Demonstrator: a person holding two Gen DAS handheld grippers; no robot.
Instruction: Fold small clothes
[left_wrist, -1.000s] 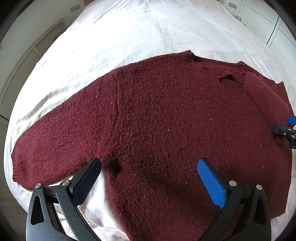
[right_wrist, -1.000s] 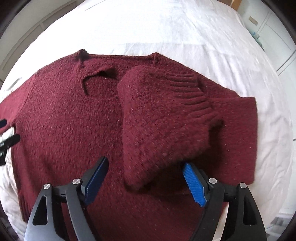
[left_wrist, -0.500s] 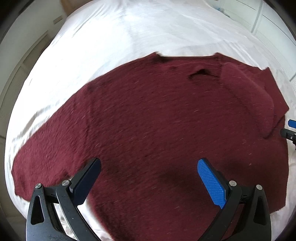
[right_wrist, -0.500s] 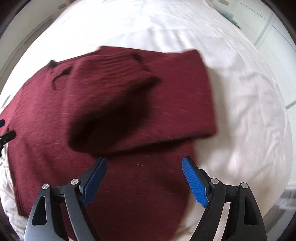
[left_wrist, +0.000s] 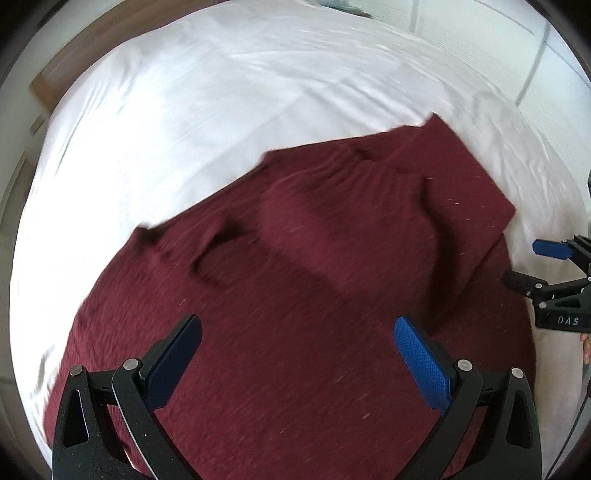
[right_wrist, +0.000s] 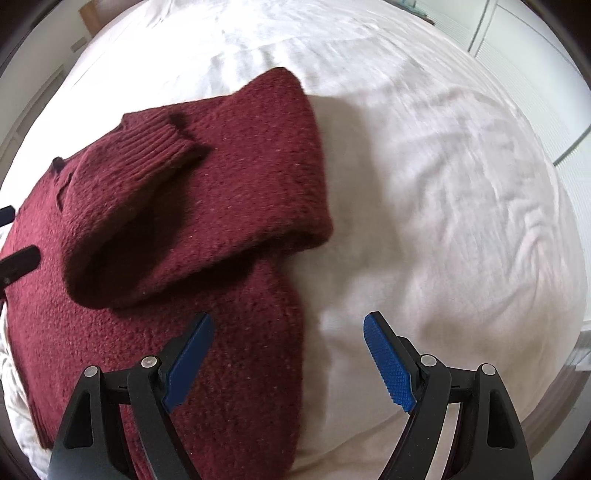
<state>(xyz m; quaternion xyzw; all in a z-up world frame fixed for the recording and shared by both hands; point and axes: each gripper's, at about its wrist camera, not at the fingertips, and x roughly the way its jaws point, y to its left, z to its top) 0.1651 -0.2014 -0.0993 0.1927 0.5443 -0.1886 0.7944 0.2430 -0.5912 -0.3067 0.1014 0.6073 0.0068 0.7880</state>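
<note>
Black, triangulated finger frames with silver screws are seen on the left gripper (left_wrist: 297, 365) and right gripper (right_wrist: 289, 359), tipped with textured blue pads (right_wrist: 388, 363); "DAS" lettering is visible.

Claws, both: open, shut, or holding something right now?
Left claw: open, nothing between its fingers, above the maroon sweater.
Right claw: open, holding nothing, over the sweater's edge and the white bedsheet.

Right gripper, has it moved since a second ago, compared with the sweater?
Yes. The right gripper slid rightward off the folded sleeve; it now straddles the sweater edge over the white sheet.
</note>
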